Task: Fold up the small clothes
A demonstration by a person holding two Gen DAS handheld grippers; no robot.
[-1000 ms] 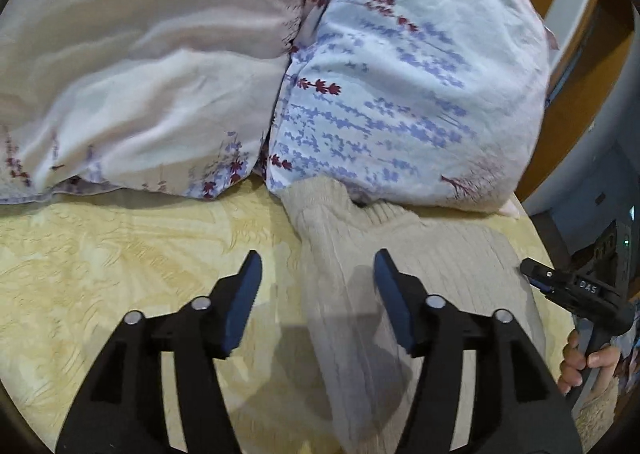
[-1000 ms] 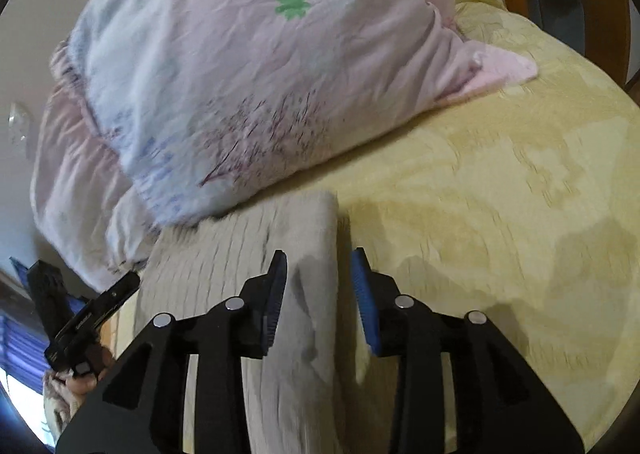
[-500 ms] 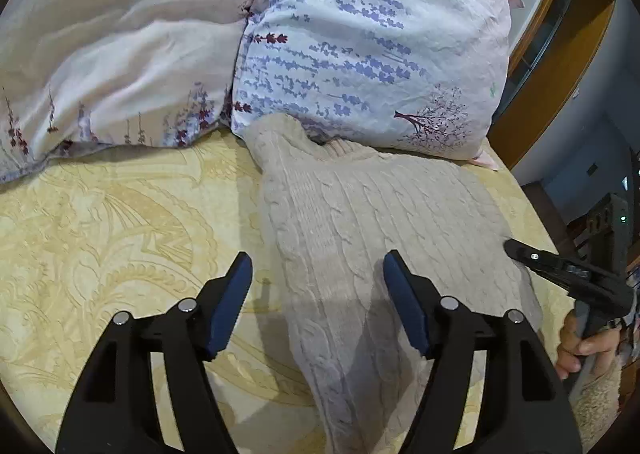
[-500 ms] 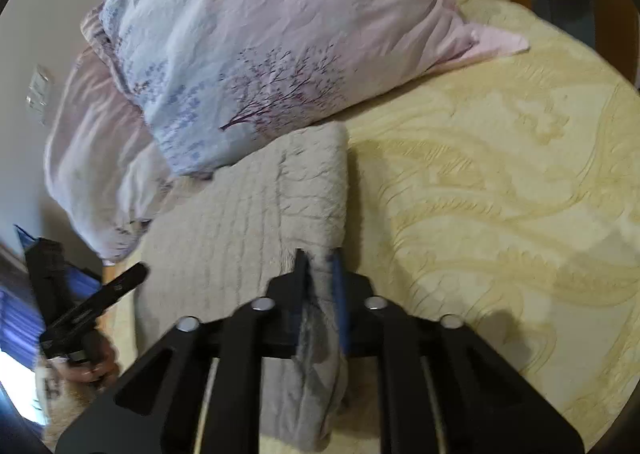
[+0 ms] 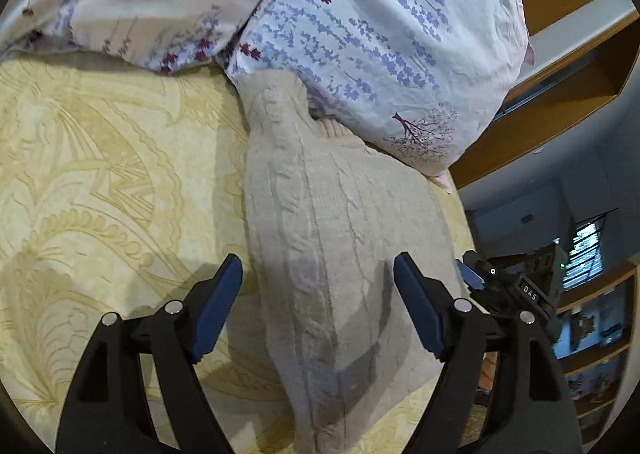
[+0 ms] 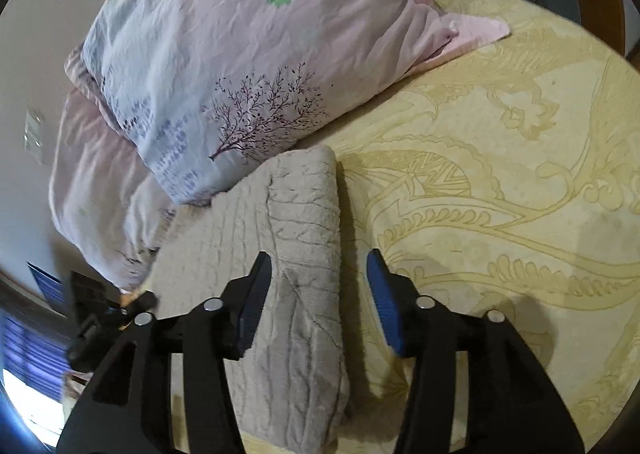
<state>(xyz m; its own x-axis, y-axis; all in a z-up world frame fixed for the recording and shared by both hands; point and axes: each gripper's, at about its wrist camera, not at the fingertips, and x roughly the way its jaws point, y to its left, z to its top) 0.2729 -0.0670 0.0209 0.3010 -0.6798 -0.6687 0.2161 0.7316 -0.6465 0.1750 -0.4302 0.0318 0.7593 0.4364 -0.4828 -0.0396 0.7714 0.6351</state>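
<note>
A beige cable-knit sweater (image 5: 332, 238) lies folded on the yellow patterned bedspread (image 5: 100, 182), its far end against the pillows. My left gripper (image 5: 318, 302) is open and empty, hovering over the sweater's near end. In the right wrist view the sweater (image 6: 304, 254) shows a folded sleeve along its right edge. My right gripper (image 6: 320, 294) is open, its jaws straddling that folded edge without holding it. The right gripper also shows in the left wrist view (image 5: 504, 286) at the sweater's right side.
Two floral pillows (image 5: 380, 34) lie at the head of the bed, also in the right wrist view (image 6: 248, 66). A wooden bed frame (image 5: 560, 66) and shelves (image 5: 592, 334) stand to the right. The bedspread (image 6: 500, 194) stretches away on the right.
My right gripper was shut on the sweater's folded edge half a second ago and has opened, letting it go. My left gripper stayed open and shifted over the sweater.
</note>
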